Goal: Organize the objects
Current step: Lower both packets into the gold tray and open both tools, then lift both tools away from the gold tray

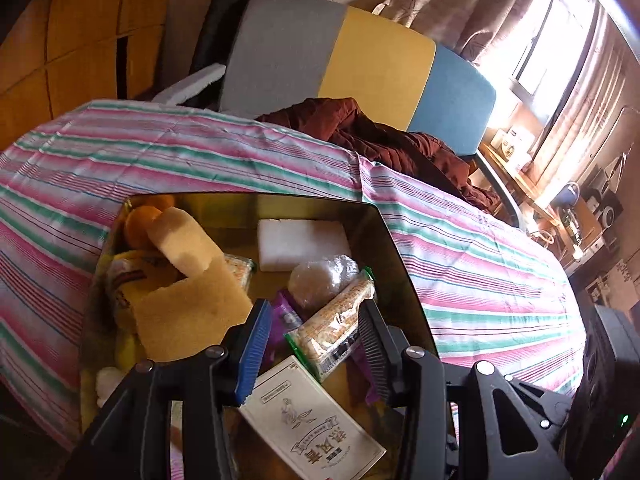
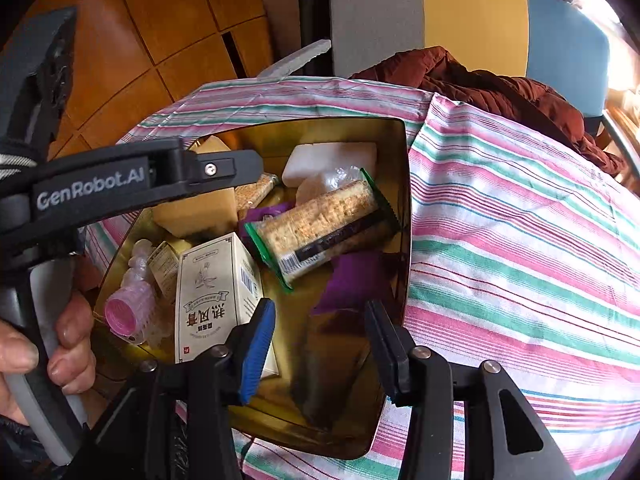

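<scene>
A gold metal tin sits on a striped cloth and holds several items. Inside lie a cracker pack in green-edged wrap, a cream box with Chinese print, a yellow sponge, a white foam block, a purple packet, an orange and a pink-capped bottle. My left gripper is open, empty, over the tin above the cracker pack. My right gripper is open, empty, over the tin's near side.
The striped cloth covers the table around the tin. A dark red jacket lies at the far edge. A grey, yellow and blue chair back stands behind. Wooden floor is at left.
</scene>
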Demonstrator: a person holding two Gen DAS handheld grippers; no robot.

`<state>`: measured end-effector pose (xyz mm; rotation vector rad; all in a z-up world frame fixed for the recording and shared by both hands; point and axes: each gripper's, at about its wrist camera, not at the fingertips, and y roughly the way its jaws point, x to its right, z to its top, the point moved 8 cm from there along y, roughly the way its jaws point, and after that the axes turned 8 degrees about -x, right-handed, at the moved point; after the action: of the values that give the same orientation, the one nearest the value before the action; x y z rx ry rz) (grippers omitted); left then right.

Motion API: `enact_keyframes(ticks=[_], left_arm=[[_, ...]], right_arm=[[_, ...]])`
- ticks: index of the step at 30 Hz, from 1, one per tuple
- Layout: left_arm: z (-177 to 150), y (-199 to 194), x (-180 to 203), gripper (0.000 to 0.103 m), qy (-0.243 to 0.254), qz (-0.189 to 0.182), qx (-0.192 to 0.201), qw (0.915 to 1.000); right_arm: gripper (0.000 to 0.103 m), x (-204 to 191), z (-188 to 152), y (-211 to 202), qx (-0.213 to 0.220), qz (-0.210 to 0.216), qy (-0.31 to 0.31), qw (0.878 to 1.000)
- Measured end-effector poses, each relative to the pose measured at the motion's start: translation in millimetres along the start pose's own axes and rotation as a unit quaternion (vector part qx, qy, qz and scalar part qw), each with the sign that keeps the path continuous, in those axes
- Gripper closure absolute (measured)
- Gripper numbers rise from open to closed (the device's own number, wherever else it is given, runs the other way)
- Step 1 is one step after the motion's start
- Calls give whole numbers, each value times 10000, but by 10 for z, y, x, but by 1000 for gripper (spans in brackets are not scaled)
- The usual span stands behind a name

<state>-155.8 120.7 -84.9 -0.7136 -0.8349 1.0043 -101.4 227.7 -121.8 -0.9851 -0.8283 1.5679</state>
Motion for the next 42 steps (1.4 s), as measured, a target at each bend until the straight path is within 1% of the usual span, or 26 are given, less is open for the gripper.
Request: enact_keyframes(ticks=[3,4,6,7,9,10,12,18,20,22,25,28,30,32,34,36,39,42], left_arm=[[-25,-112,-33,58,102,247,170,9995],[-29,-145,-47,58,122,311,216,9992],[-42,-251,-68,57,206,487,376,9979],[-50,-300,-75,57,251,555,452,9971],[-63,-388,-93,57,302,669,568,9957],[-72,-429,-98,57,324,720,615,9950],[-91,-503,-99,56,374,820,703,9934],[-176,-626,-108,53,379,1042,814,9905],[-205,-647,-115,50,349,1066,829,9902],[-239,-673,-117,44,333,1105,845,9897],[-280,-711,-94,41,355,1146,893,9888],[-335,-742,-51,38,388,1101,911,9890],[-359,-756,-33,37,388,1044,931,9894],[-371,-792,-40,36,330,1181,998,9874],[-375,-814,-61,27,283,1462,1032,9834],[-388,-833,-92,27,269,1626,1045,9808],[-426,-856,-157,27,218,1763,1069,9783],[-443,-856,-211,27,161,1741,1015,9793]], right_arm=[[55,-9,-5,-6,5,5,5,10000],[52,-10,-5,-11,13,3,6,10000],[41,-18,-10,-31,42,-7,19,10000],[38,-19,-11,-45,64,-31,28,10000],[27,-19,-4,-74,118,-96,27,9999],[25,-20,-3,-87,146,-122,27,9998],[17,-29,0,-119,204,-178,29,9996],[4,-59,-7,-204,364,-346,26,9987],[2,-59,-16,-230,413,-411,42,9983],[1,-53,-31,-259,466,-490,58,9977],[0,-32,-51,-299,547,-652,100,9963],[0,-3,-72,-345,653,-782,173,9946],[0,19,-82,-400,779,-949,216,9922],[0,23,-88,-481,995,-1145,251,9881],[0,25,-92,-567,1216,-1290,291,9837],[0,26,-92,-626,1365,-1405,297,9802],[0,16,-89,-623,1381,-1416,290,9798],[0,-6,-91,-589,1307,-1383,263,9814]])
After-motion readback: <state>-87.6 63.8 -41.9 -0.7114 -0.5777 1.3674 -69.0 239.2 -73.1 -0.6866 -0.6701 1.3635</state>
